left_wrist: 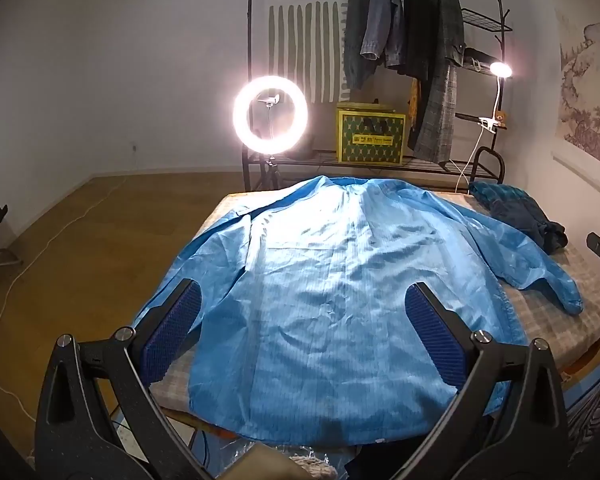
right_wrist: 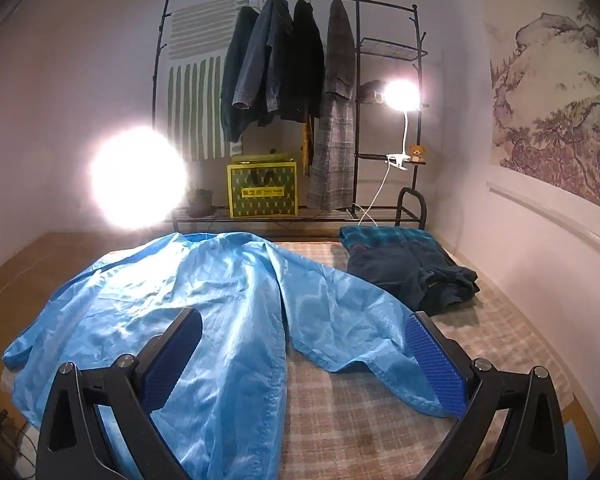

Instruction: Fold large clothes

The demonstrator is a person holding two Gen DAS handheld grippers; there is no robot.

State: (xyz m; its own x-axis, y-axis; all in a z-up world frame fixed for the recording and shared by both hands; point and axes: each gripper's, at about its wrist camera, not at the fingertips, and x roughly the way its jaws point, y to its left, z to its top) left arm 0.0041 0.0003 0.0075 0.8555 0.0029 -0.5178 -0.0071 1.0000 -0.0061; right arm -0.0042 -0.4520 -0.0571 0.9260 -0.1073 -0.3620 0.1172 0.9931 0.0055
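Left claw point(left_wrist: 303, 320) and right claw point(right_wrist: 303, 340) (both agape) hover over blue coat point(left_wrist: 339, 280).

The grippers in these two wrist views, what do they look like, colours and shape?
Both look alike. The left gripper has two black, angular fingers on triangular black frames with open cut-outs, joined by round silver pivot bolts. Each finger carries a dark blue, ribbed rectangular pad on its inner face. The right gripper has the same black frames, silver bolts and blue textured pads. No sleeves or hands show.

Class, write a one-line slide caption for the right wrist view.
Open right hand-held gripper above a blue coat spread on the checked bed.
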